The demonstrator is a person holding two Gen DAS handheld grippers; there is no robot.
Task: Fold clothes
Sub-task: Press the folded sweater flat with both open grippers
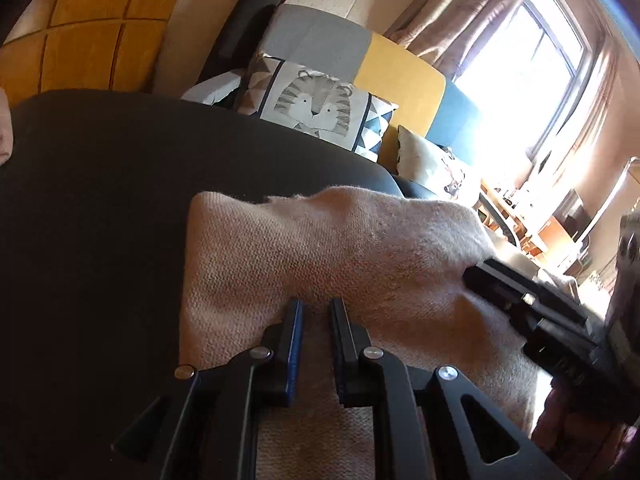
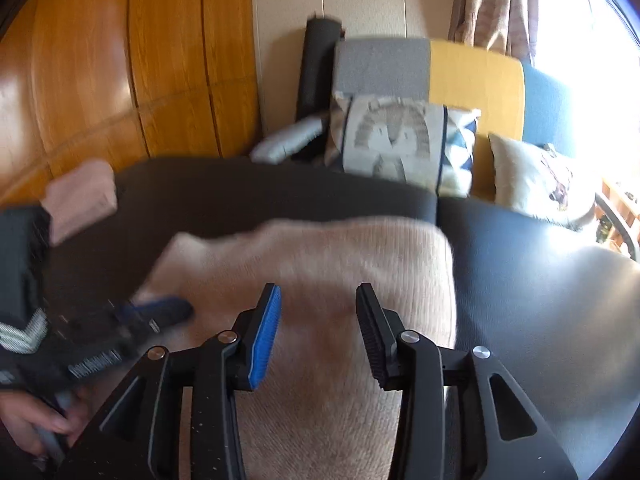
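Left claw point(image 1: 316, 304) narrow, over pink knit garment point(image 1: 340, 248); right claw point(image 2: 318, 292) wide above it, on dark table point(image 2: 540, 280)

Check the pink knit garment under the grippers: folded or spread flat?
Folded. The pink knit garment lies as a compact doubled-over block with a rounded far edge on the dark surface.

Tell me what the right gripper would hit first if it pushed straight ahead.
Likely the pink knit garment: the right gripper points across it with jaws open. Beyond lies the dark table. Depth is unclear.
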